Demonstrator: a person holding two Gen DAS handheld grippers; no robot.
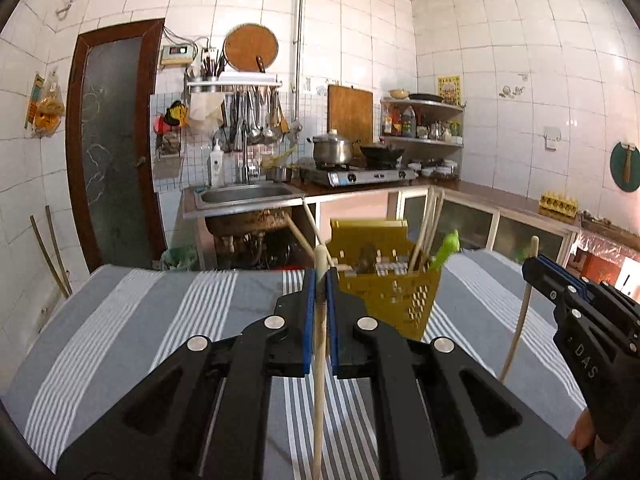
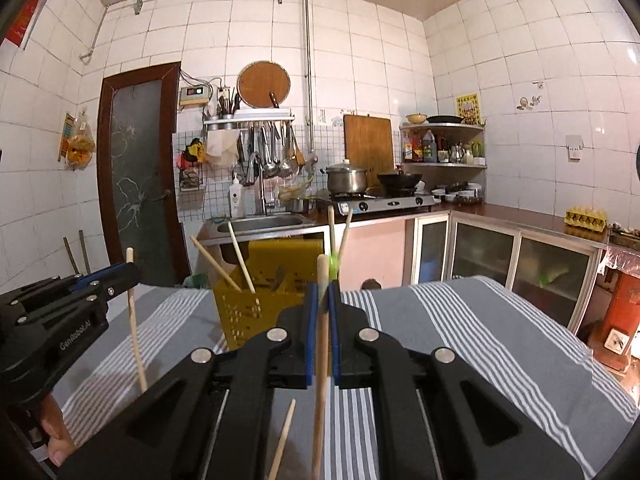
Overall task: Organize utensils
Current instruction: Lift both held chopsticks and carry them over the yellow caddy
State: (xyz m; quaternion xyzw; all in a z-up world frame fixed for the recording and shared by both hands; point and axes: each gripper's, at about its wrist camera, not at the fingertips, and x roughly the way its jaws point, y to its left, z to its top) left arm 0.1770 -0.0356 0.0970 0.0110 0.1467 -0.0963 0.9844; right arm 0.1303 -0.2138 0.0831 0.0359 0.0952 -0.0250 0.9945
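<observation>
While both grippers are clamping one wooden chopstick each, left gripper (image 1: 320,276) and right gripper (image 2: 323,292) are gripping near the top ends; light, stiff, smooth sticks are prone to pivoting. Yellow utensil basket (image 1: 400,296) is sitting at the table's far edge.

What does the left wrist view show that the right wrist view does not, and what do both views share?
Only the left wrist view shows the green utensil clearly, standing in the yellow holder, and the round green item on the right wall. Only the right wrist view shows a loose chopstick lying on the striped cloth and the red stand at right. Both show each hand-held gripper shut on a wooden chopstick: left hand-held gripper, right hand-held gripper.
</observation>
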